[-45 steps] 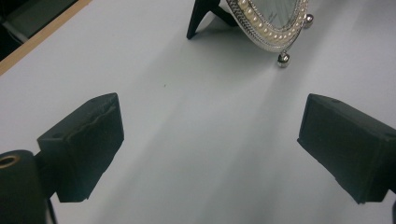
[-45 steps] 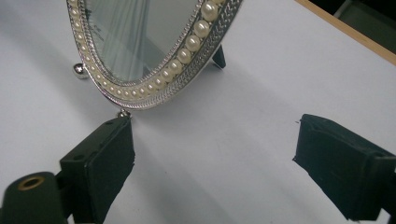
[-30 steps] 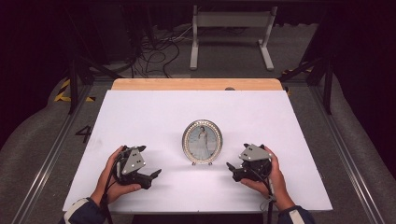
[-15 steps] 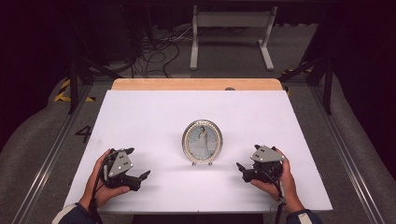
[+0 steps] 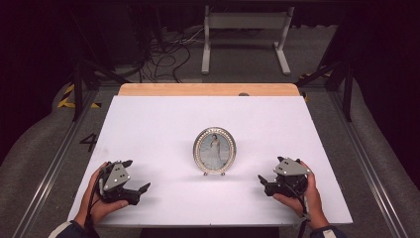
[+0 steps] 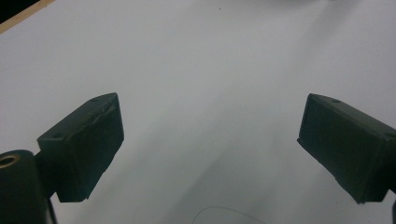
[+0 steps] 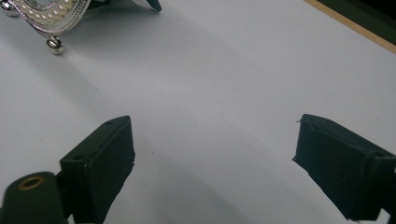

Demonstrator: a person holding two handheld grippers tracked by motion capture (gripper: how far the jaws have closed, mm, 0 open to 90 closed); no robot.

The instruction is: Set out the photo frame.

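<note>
Scene: a white bench [image 5: 163, 124] with a wooden strip along its far edge carries one oval picture frame [image 5: 214, 150].
Picture frame: it stands upright at the middle of the bench, slightly toward the near side, on small ball feet; its rim is silver and beaded and it holds a portrait of a standing figure.
Left hand-held gripper [image 5: 140, 191]: it rests low at the near left of the bench, well apart from the frame, with its jaws spread wide and nothing between them; the left gripper view looks between them onto bare white surface.
Right hand-held gripper [image 5: 263, 183]: it sits at the near right, jaws wide and empty, pointing left toward the frame; the right gripper view has the frame's beaded rim [image 7: 44, 16] and one ball foot at its upper left corner.
Contact: neither hand-held gripper touches the frame.
Step in hand: judging by the layout, both hands flank the frame at a standoff, either before an approach or with the frame set in place.
Next move: any grasp would call for a gripper to close the gap and take the thin rim by its edge without tipping the frame backward on its rear prop.
</note>
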